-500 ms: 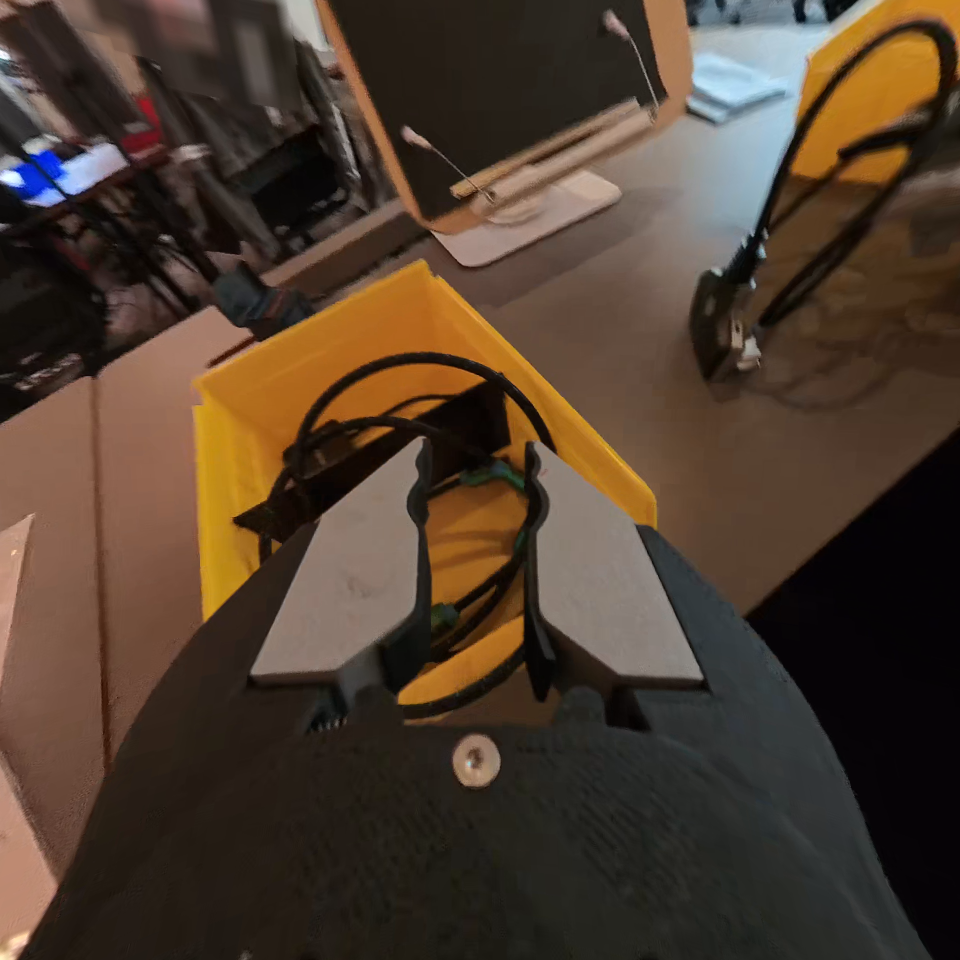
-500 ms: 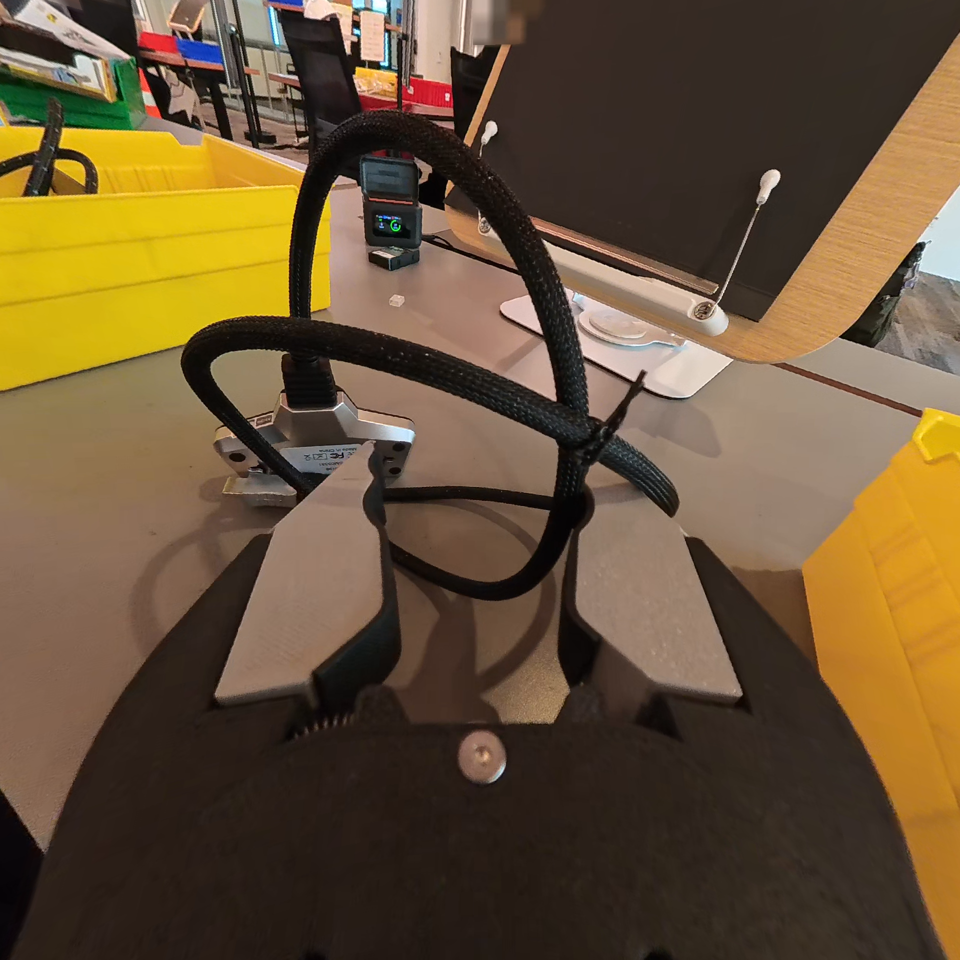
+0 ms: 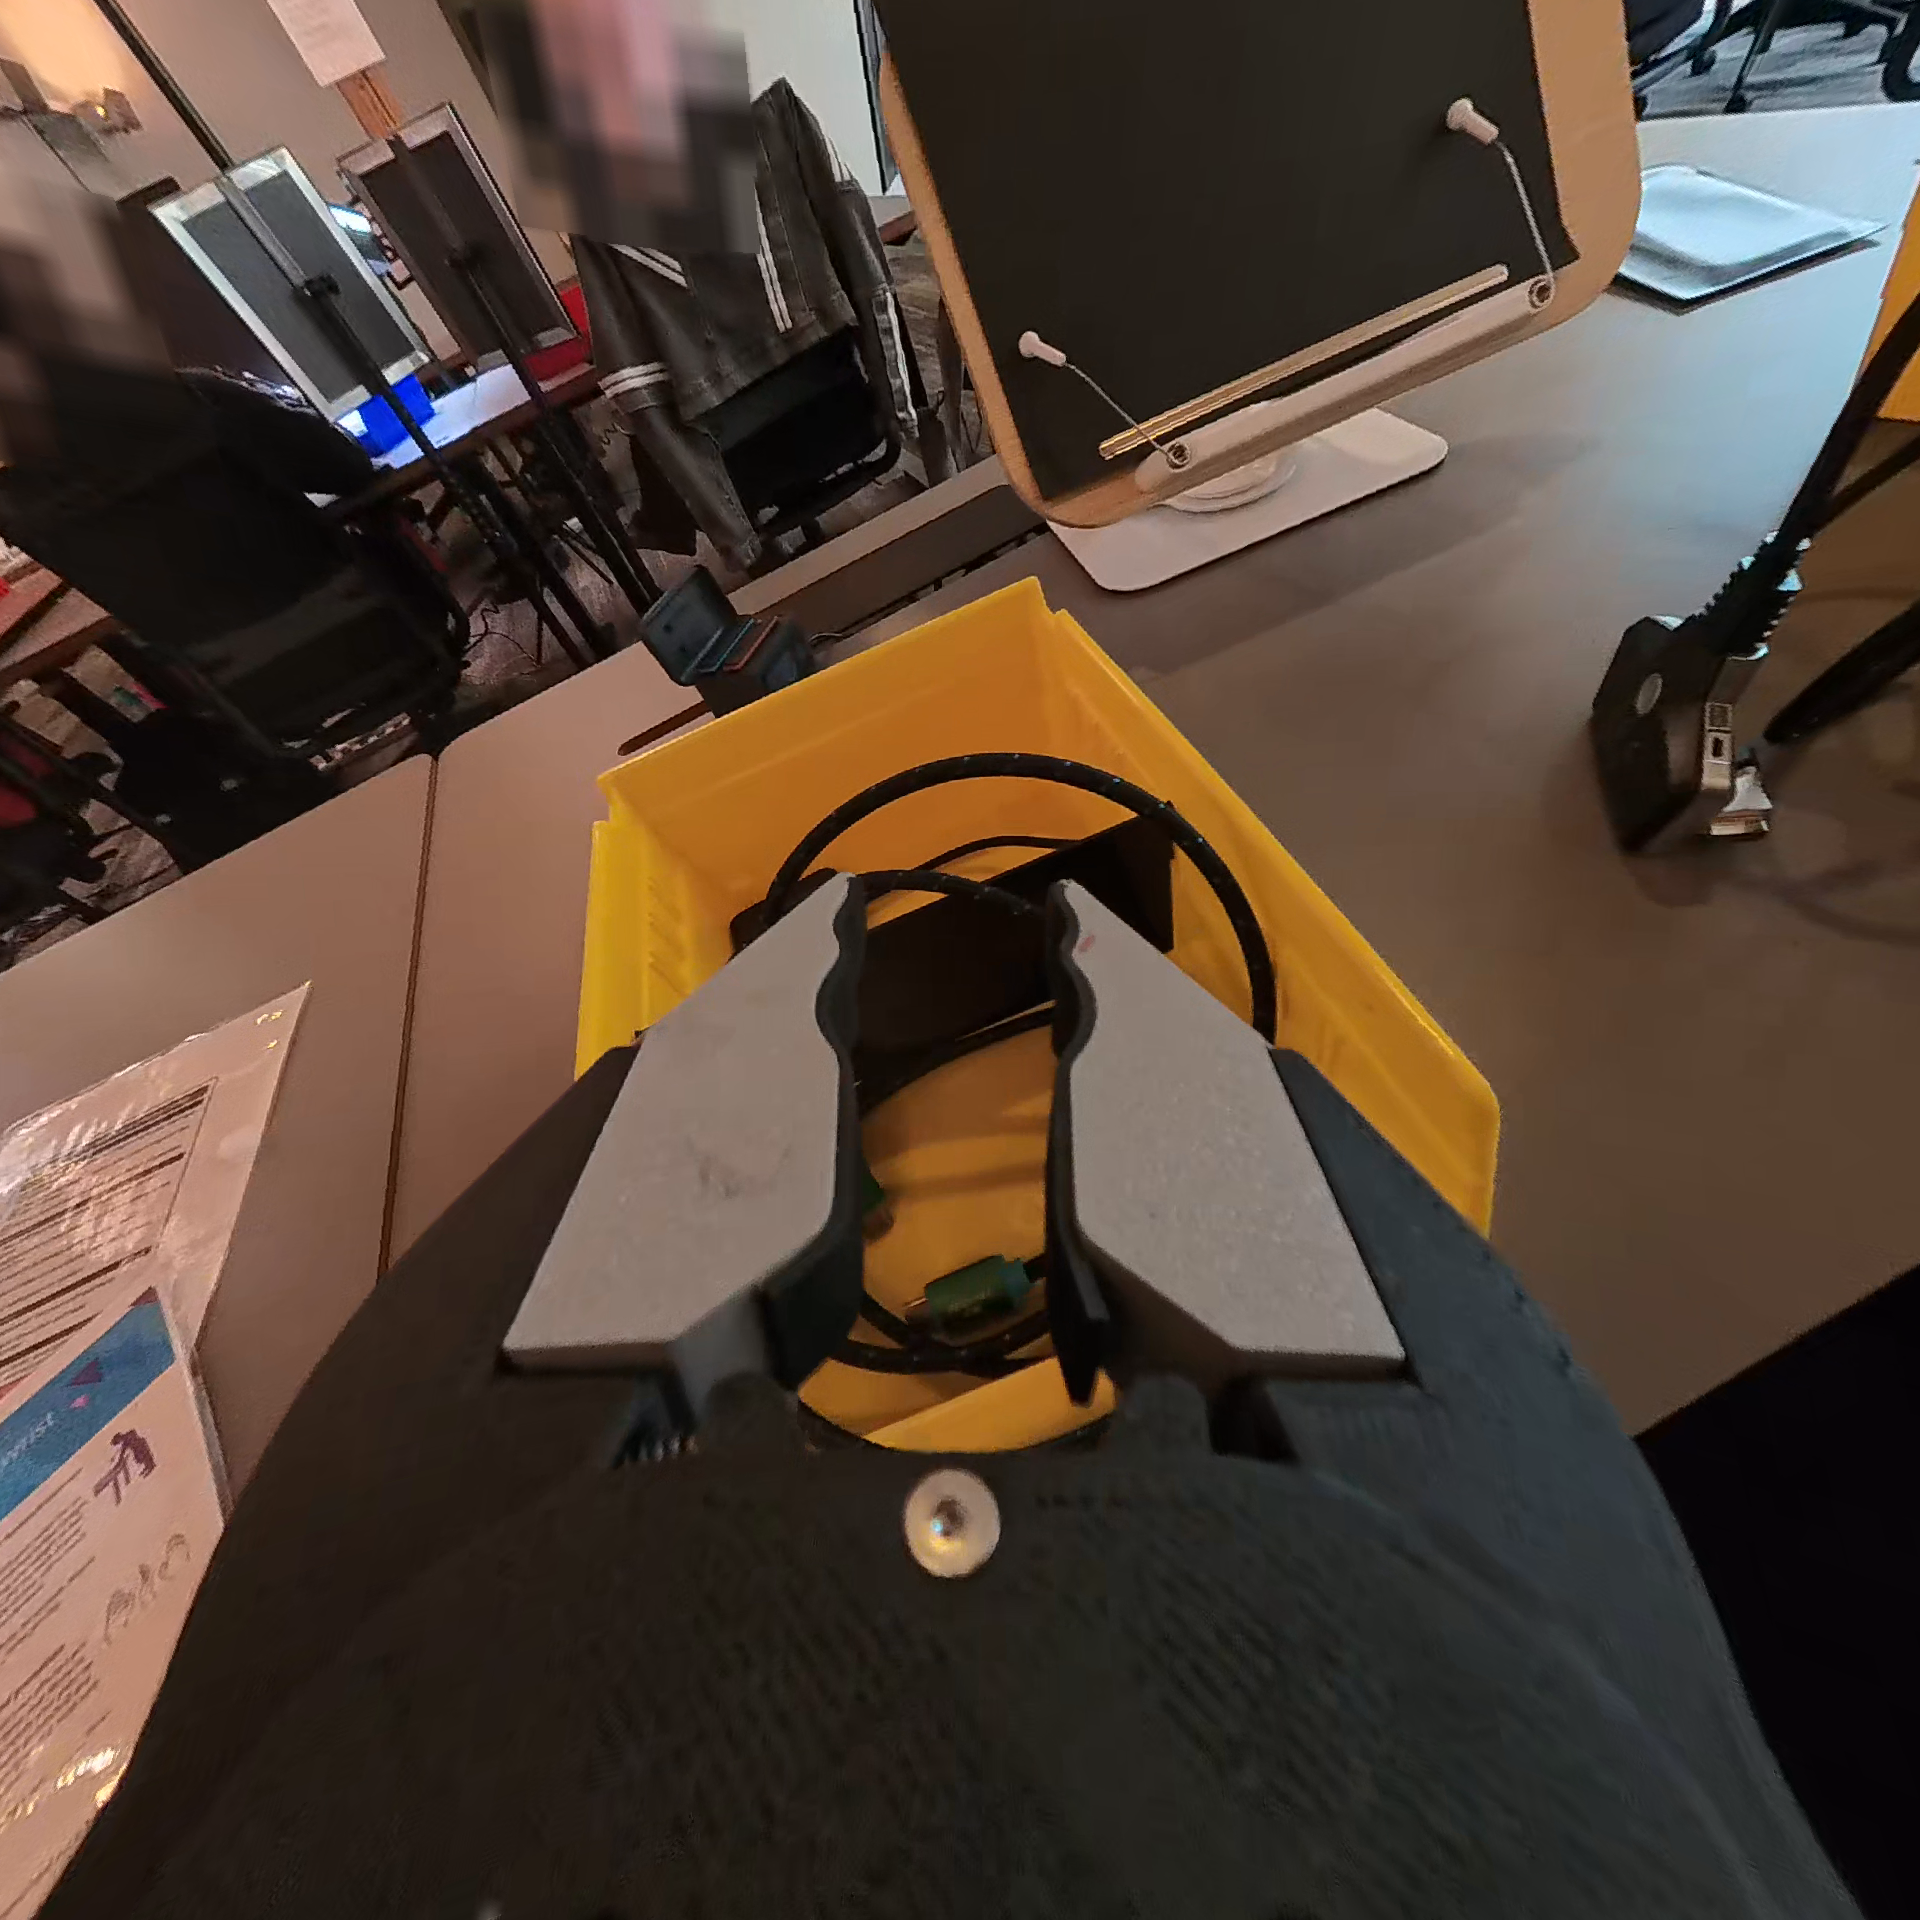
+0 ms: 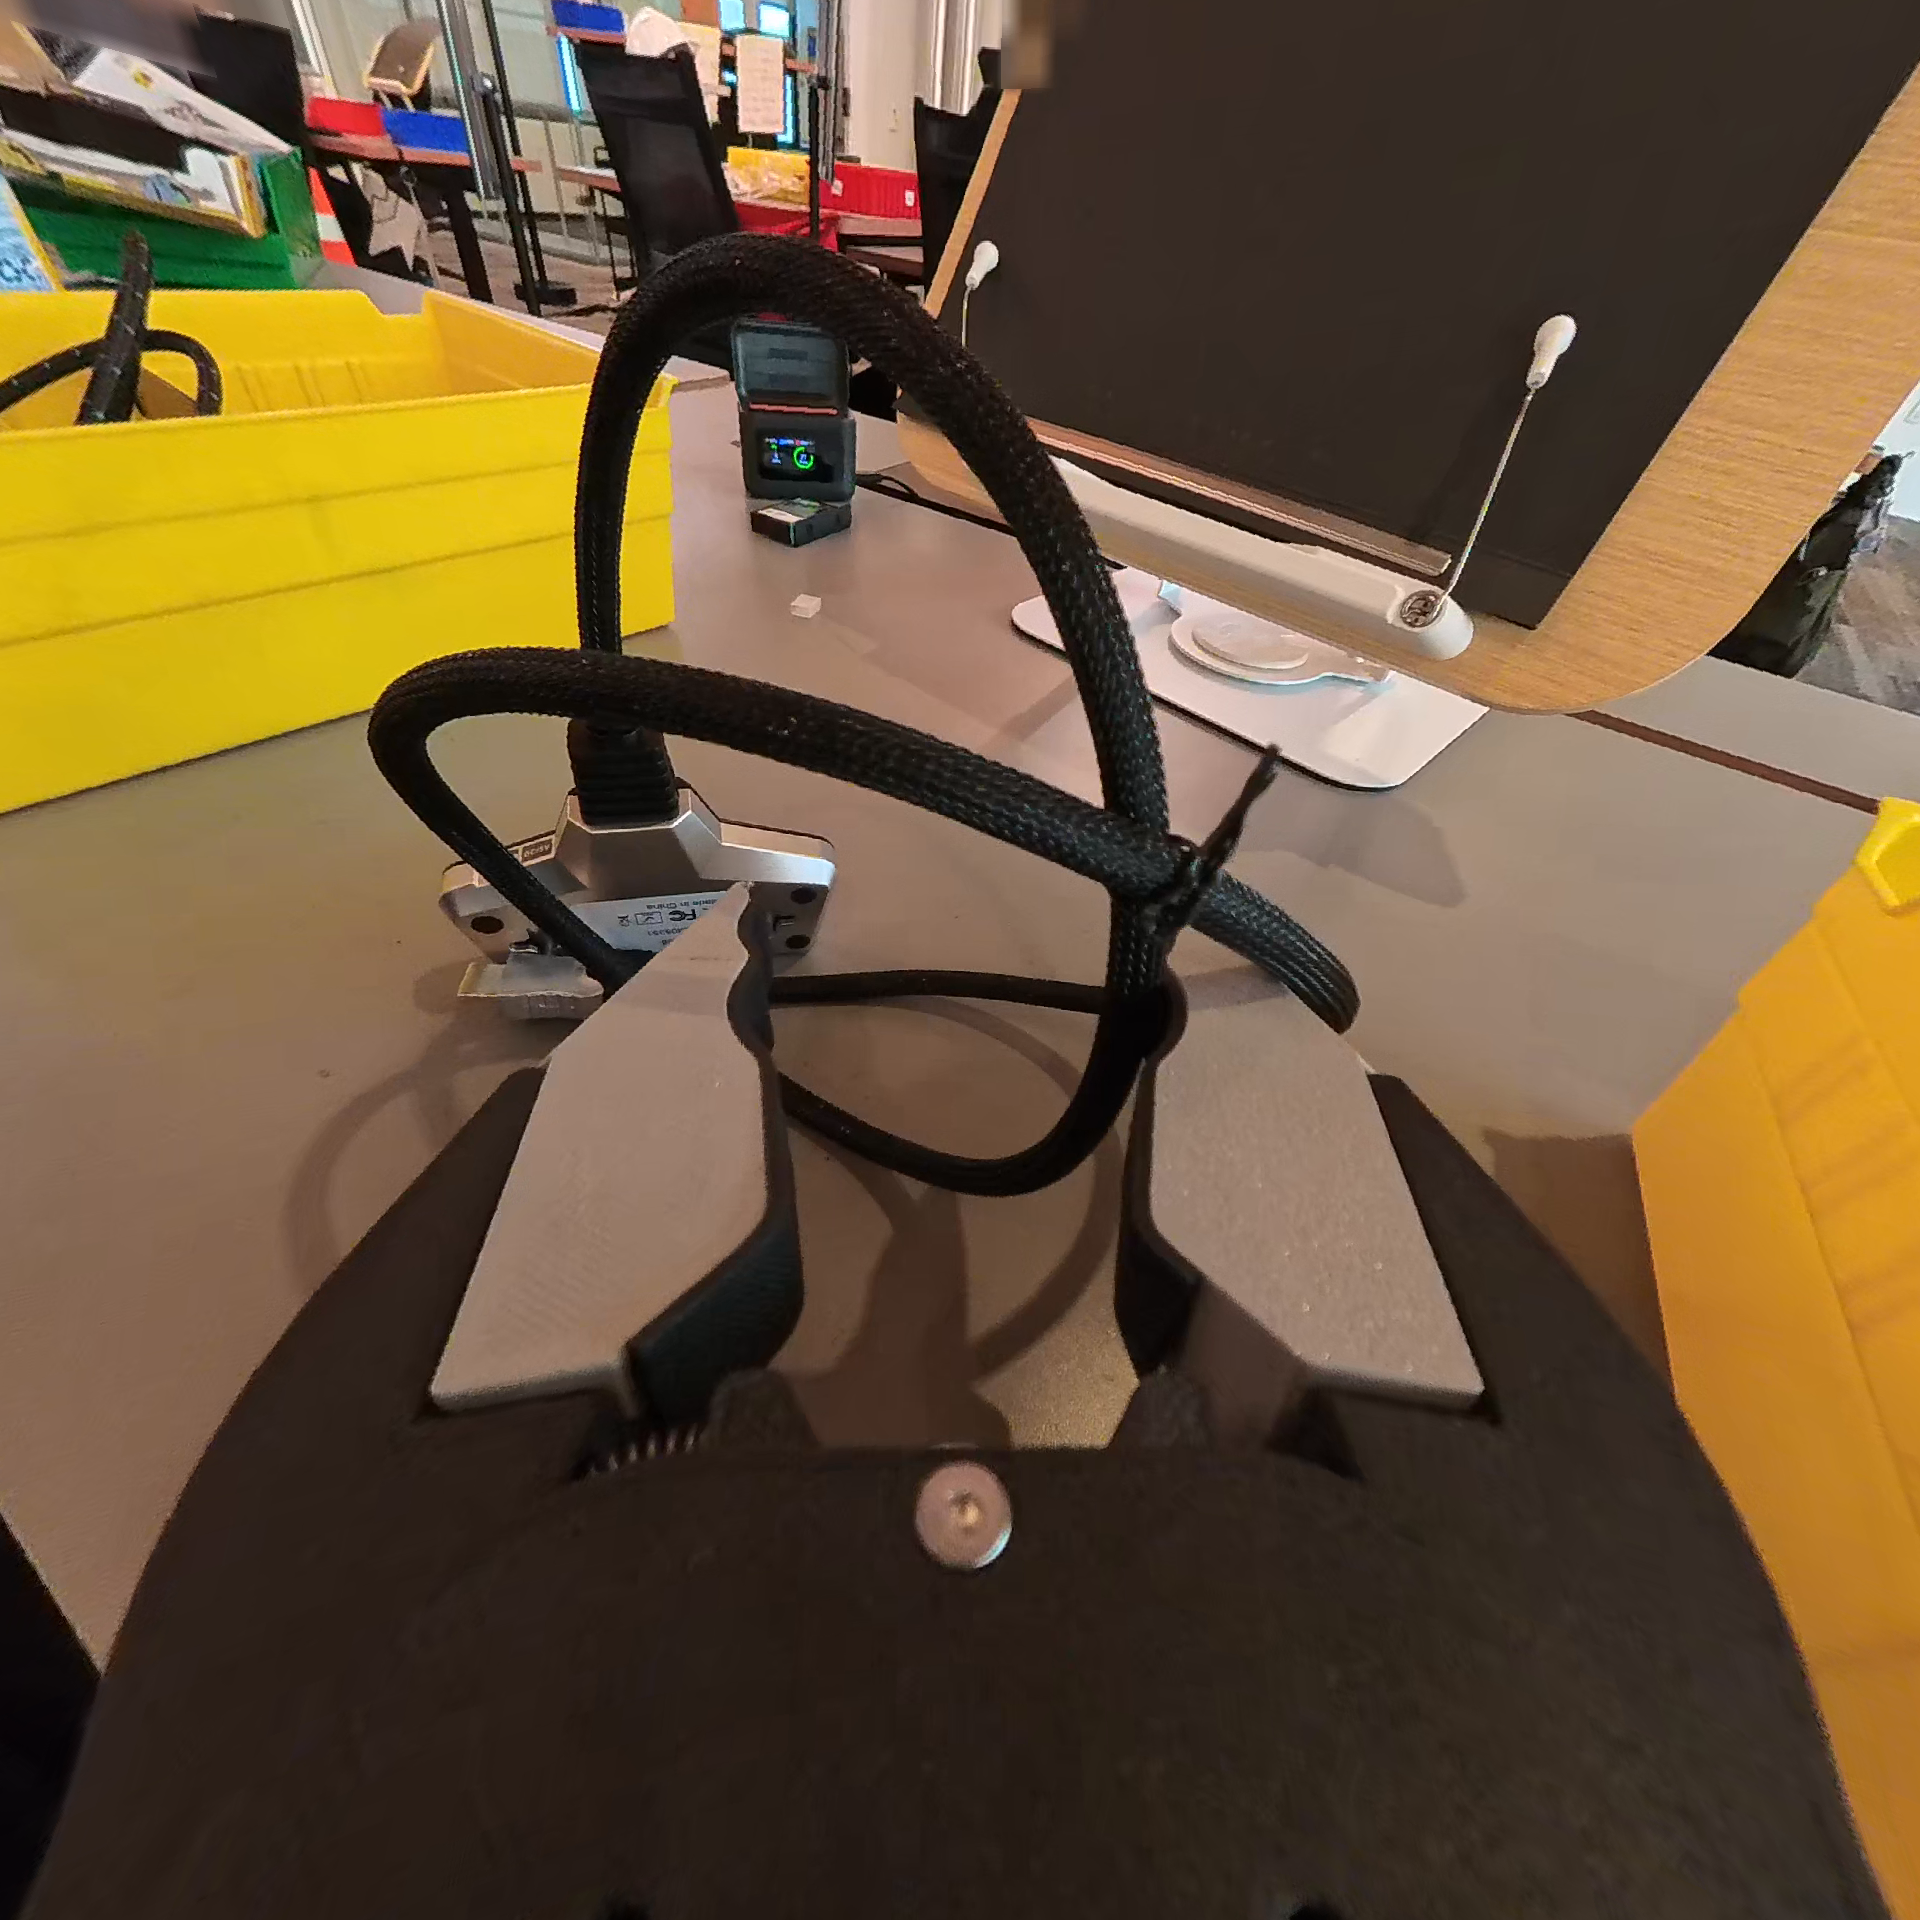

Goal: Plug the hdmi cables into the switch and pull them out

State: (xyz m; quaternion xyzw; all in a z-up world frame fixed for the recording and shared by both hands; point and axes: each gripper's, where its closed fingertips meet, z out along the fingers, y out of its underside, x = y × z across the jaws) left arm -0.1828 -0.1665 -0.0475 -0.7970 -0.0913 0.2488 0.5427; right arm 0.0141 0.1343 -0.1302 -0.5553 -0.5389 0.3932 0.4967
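A grey-brown table (image 4: pixel 260 1039) in an open office carries everything in front of me. On it lies the small silver metal switch (image 4: pixel 665 883), flat, with a thick black braided cable (image 4: pixel 1049 540) rising from its top and arching in a loop that is cinched by a black cable tie (image 4: pixel 1195 873). My right gripper (image 4: pixel 951 987) hangs just before that loop, jaws spread, holding nothing; the left fingertip overlaps the switch's edge in view. My left gripper (image 3: pixel 956 914) is released too, poised over the open yellow plastic bin (image 3: pixel 1351 997), where thin black braided hdmi cables (image 3: pixel 1195 831) lie coiled with a green-shelled plug (image 3: pixel 971 1294) at the near end. Beyond stand a wood-framed black board on a white base (image 4: pixel 1455 260) and a small black device with a lit screen (image 4: pixel 795 426). A second yellow bin (image 4: pixel 1818 1299) sits at my right.
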